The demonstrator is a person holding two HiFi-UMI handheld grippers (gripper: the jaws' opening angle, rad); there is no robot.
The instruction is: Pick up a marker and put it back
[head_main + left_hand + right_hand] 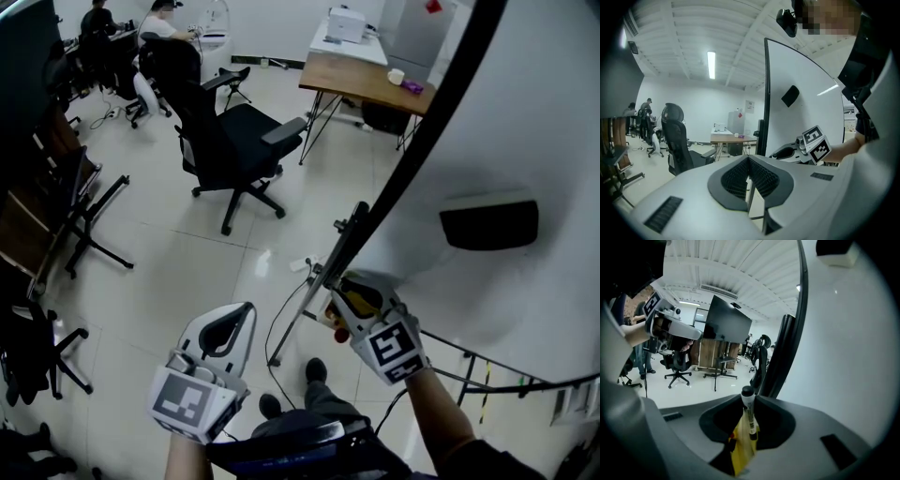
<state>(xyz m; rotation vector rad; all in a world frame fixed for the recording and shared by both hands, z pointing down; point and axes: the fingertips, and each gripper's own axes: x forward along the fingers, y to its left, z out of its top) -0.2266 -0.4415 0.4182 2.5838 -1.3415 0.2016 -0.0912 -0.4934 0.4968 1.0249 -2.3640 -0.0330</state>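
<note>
My right gripper (pixel 749 397) is shut on a marker (pixel 748 414) with a pale barrel, a dark cap end and a yellow label (pixel 742 446); the cap pokes out past the jaw tips. In the head view that gripper (pixel 339 292) sits at the black edge of a large whiteboard (pixel 506 122), low on its left side, and the marker (pixel 359 302) shows yellow with a red end. A black eraser (pixel 488 225) clings to the board higher up. My left gripper (pixel 244 311) hangs left of it over the floor, shut and empty, its ribbed pads (pixel 740 174) meeting at the tips.
A black office chair (pixel 230 131) stands on the tiled floor ahead, and a wooden desk (pixel 366 80) beyond it. People sit at desks (pixel 159 23) far back left. The board's stand legs and a cable (pixel 281 328) run across the floor near my feet.
</note>
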